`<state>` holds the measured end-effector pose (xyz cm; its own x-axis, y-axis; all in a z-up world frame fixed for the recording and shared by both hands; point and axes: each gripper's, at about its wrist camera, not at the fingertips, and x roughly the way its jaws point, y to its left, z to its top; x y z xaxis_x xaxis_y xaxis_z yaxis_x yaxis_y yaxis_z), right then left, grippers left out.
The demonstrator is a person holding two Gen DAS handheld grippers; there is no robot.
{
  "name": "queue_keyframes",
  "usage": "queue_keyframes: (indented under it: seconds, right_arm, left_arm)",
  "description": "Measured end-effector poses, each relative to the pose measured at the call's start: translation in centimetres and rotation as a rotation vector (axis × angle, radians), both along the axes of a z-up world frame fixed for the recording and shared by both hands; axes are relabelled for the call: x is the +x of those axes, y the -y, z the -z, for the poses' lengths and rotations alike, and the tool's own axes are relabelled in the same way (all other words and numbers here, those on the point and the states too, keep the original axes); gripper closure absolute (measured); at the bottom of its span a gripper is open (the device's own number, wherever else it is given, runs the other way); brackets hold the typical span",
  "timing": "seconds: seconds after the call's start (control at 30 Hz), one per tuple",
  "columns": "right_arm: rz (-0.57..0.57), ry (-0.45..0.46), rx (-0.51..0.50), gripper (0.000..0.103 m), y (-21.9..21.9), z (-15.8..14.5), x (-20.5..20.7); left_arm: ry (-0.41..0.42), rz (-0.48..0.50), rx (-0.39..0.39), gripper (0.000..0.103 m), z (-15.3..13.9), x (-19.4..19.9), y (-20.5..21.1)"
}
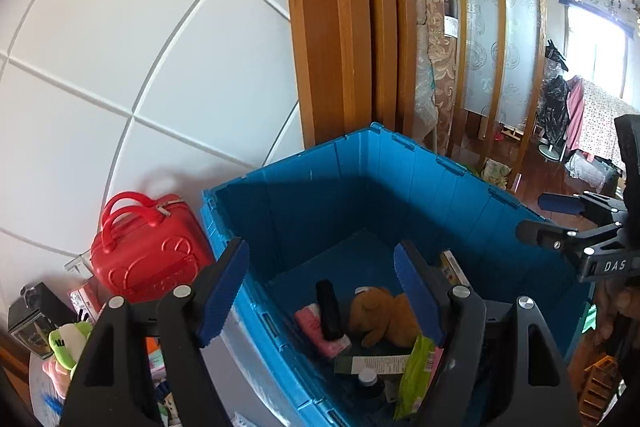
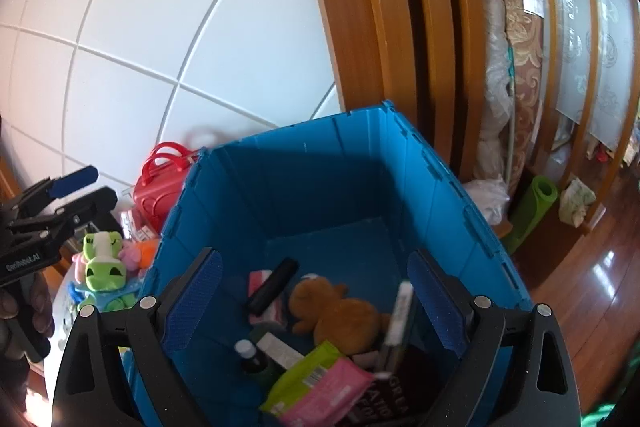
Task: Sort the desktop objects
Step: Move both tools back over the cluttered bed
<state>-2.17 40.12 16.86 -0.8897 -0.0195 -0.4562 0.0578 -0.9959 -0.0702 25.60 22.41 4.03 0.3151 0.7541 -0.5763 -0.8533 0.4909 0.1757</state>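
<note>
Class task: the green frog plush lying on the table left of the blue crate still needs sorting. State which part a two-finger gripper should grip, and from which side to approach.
Grip the green frog plush across its soft head, from above. It lies among other toys beside the blue crate, so a side approach looks blocked; the head is the widest part showing.

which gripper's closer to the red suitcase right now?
Left. The left gripper straddles the blue crate's wall on the side where the red suitcase stands just outside. The right gripper is open over the crate's interior, farther away.
</note>
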Motion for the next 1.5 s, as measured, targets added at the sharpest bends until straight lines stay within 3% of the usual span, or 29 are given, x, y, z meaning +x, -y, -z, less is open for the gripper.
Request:
queue_keyframes:
  seconds: [0.3, 0.8, 1.2, 1.3, 1.5]
  right_arm:
    - [-0.073, -0.021, 0.006, 0.008, 4.8, 0.2, 1.6]
    - [-0.242, 0.032, 0.067, 0.008, 18.3, 5.2, 3.6]
    - [-0.327, 0.092, 0.134, 0.008, 30.1, 11.3, 3.8]
    - [-0.335, 0.103, 0.195, 0.008, 33.2, 13.6, 3.7]
    - [-0.376, 0.208, 0.218, 0.008, 38.3, 19.3, 2.1]
  left_arm:
    - [-0.031, -0.113, -0.006, 0.028, 1.4, -7.3, 3.1]
    - [-0.021, -0.380, -0.103, 0.028, 5.3, -25.9, 10.7]
    - [-0.043, -0.649, -0.203, 0.028, 10.0, -43.1, 18.4]
    - [-0.051, -0.701, -0.223, 0.028, 11.0, -46.3, 20.2]
    - [-0.062, -0.785, -0.296, 0.028, 14.4, -52.4, 23.5]
